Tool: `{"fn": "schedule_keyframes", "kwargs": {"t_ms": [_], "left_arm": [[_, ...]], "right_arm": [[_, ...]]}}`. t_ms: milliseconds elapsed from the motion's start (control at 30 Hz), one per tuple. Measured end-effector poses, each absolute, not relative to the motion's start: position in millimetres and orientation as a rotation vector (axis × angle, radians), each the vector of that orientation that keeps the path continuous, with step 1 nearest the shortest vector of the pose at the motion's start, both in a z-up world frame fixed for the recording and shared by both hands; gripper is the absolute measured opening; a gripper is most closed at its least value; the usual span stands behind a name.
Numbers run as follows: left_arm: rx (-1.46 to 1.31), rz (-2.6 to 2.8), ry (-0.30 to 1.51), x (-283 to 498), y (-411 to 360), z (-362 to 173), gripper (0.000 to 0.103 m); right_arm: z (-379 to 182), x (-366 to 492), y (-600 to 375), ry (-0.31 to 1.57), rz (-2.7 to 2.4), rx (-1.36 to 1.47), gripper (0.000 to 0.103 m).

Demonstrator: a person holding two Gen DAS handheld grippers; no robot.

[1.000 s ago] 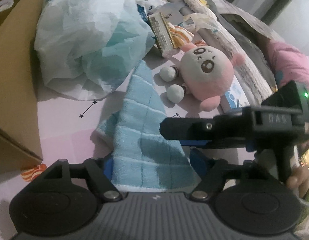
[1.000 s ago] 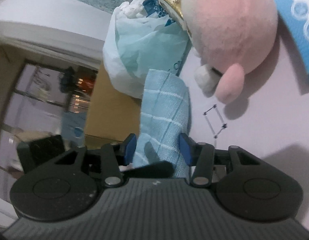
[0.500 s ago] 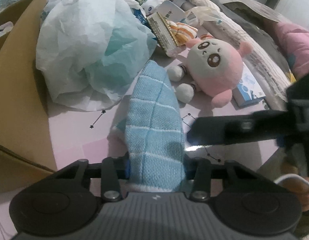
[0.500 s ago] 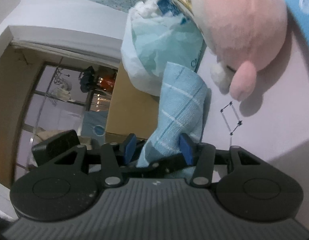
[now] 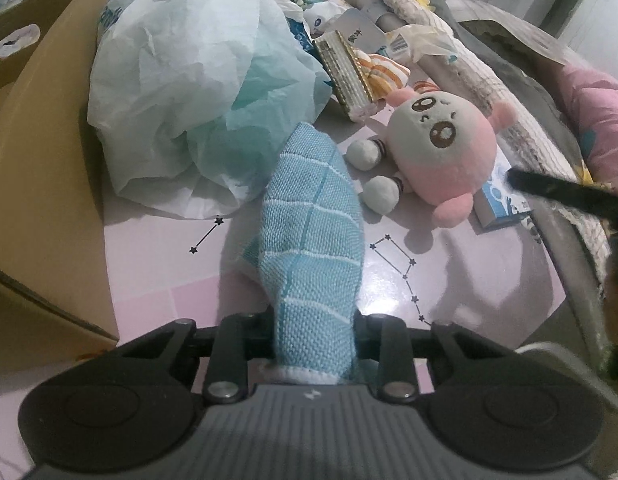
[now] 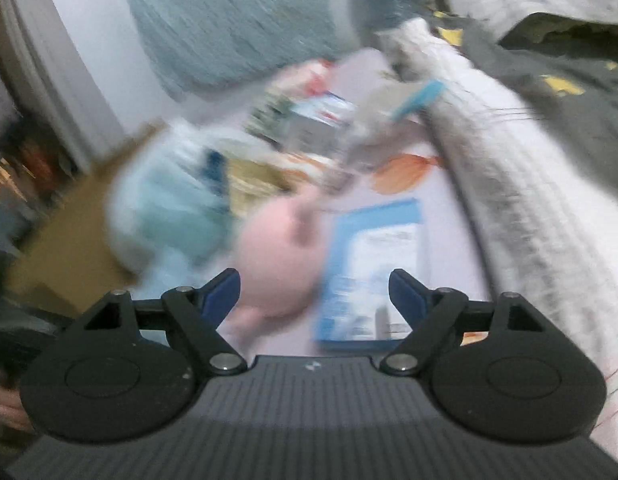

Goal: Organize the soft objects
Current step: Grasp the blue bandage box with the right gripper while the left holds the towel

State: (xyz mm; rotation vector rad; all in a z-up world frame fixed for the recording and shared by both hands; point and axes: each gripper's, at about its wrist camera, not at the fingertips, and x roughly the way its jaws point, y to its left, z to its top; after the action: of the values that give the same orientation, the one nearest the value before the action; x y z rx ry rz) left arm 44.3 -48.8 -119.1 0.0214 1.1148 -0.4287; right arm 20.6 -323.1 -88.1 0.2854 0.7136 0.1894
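My left gripper (image 5: 315, 340) is shut on a light blue checked towel (image 5: 309, 232), which stands bunched up from the jaws over the pink star-print sheet (image 5: 169, 264). A pink and white plush toy (image 5: 445, 148) lies to the right of the towel, face up. My right gripper (image 6: 315, 292) is open and empty; its view is blurred, with the plush toy (image 6: 277, 264) just past the left finger. The right gripper's dark finger (image 5: 565, 192) shows at the right edge of the left wrist view.
A cardboard box (image 5: 41, 160) stands at the left. A white and teal plastic bag (image 5: 197, 80) lies behind the towel. A snack packet (image 5: 345, 68), a blue booklet (image 5: 501, 204) (image 6: 373, 268) and rolled blankets (image 5: 449, 40) (image 6: 529, 200) lie around the toy.
The right gripper let go of the towel, opened and swung away to the right over the toy. The left gripper closed on the towel and now holds it alone.
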Motion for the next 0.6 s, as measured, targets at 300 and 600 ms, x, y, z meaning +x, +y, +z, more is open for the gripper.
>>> {"fn": "schedule_keyframes", "kwargs": {"t_ms": [300,600], "left_arm": [[0.013,-0.428,1.113,46,-48,-119,0.029],[0.028,-0.427,1.108,44,-50,-119,0.029]], "right_arm": [[-111,35,-314,0.812,0.115,0.168,0.075],[-104,5,-301,0.909,0.121,0.101,0.079]]}}
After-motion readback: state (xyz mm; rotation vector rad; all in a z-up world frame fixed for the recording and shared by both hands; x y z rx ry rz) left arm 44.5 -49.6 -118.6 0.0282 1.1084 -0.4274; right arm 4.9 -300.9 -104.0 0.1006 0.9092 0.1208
